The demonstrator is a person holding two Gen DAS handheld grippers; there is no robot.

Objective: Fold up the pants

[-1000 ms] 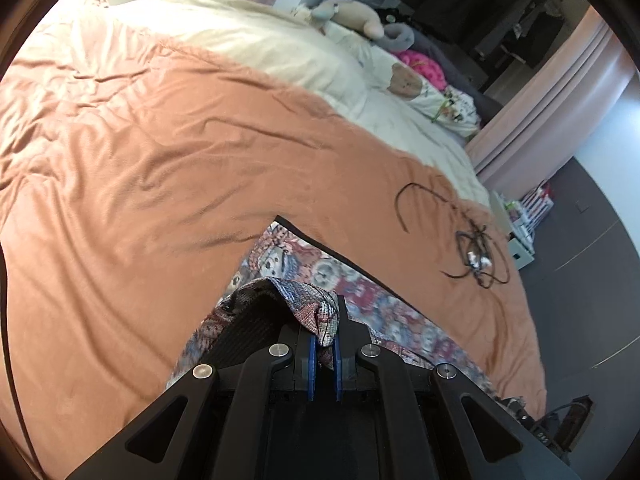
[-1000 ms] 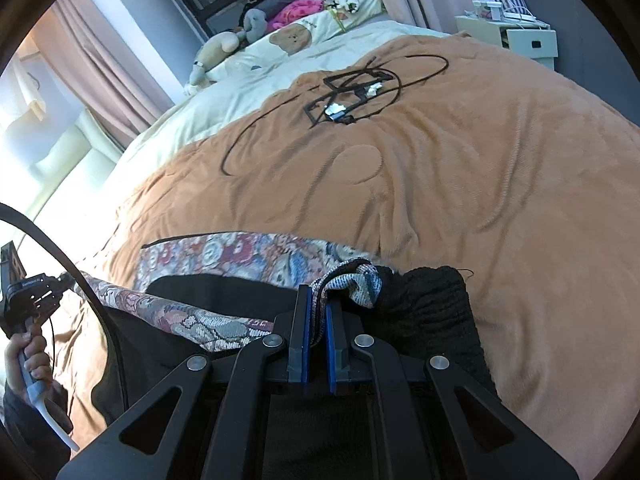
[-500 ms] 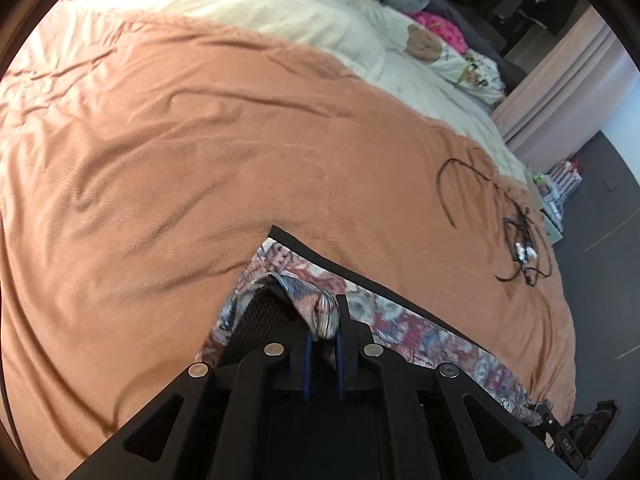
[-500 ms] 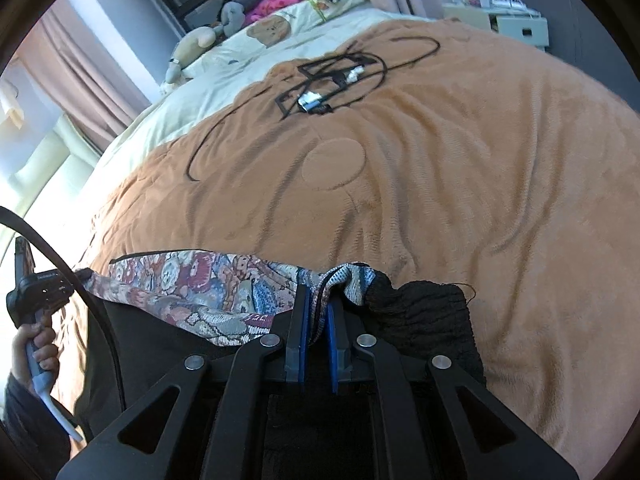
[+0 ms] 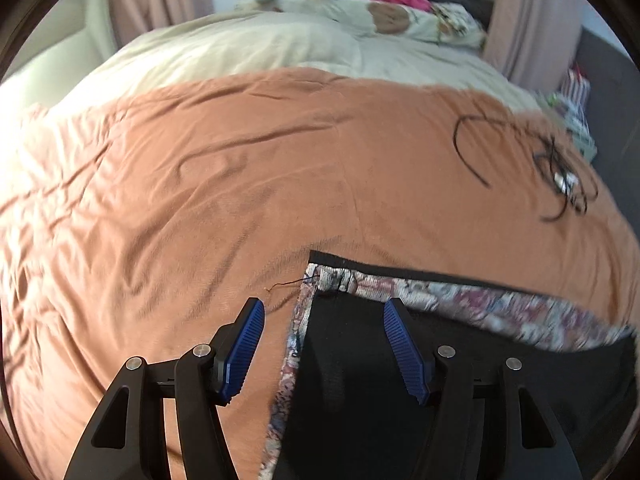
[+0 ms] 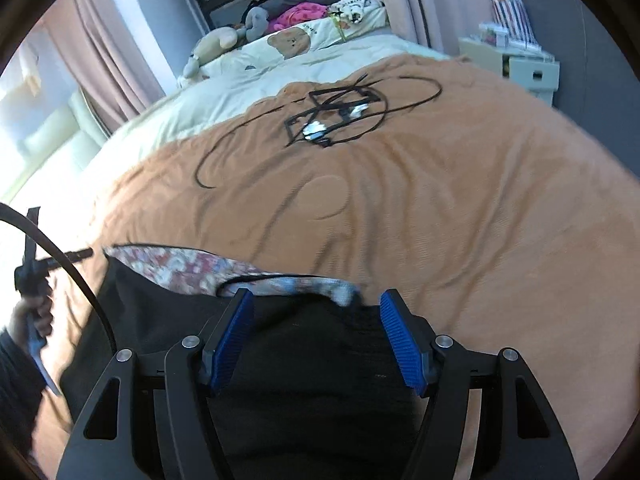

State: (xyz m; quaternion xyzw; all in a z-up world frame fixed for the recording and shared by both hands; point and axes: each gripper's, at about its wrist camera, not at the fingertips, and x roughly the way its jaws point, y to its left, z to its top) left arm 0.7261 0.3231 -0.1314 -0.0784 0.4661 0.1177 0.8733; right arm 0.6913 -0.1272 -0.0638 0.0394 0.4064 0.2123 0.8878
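Note:
The pants (image 5: 472, 364) lie folded on the orange blanket (image 5: 240, 184): black fabric on top, a patterned floral layer showing along the far and left edges. My left gripper (image 5: 324, 320) hovers over the pants' far left corner, its jaws opening, blue pads apart and nothing pinched between them. In the right wrist view the same pants (image 6: 312, 344) lie under my right gripper (image 6: 316, 312), whose jaws are also opening; the patterned edge (image 6: 188, 268) rests flat beyond the pads, free of them.
A tangle of black cables (image 6: 336, 116) lies further up the blanket, also seen as cables (image 5: 560, 172) at the right. Cream bedding (image 5: 280, 44), plush toys (image 6: 224, 40) and pillows are at the head. A hand with the other gripper's handle (image 6: 32, 292) is at left. A white bedside unit (image 6: 524, 68) stands right.
Both grippers, shut on the patterned pants edge before, have opened and let it go. The fabric now lies flat on the blanket. The left gripper swung and rolled over the corner.

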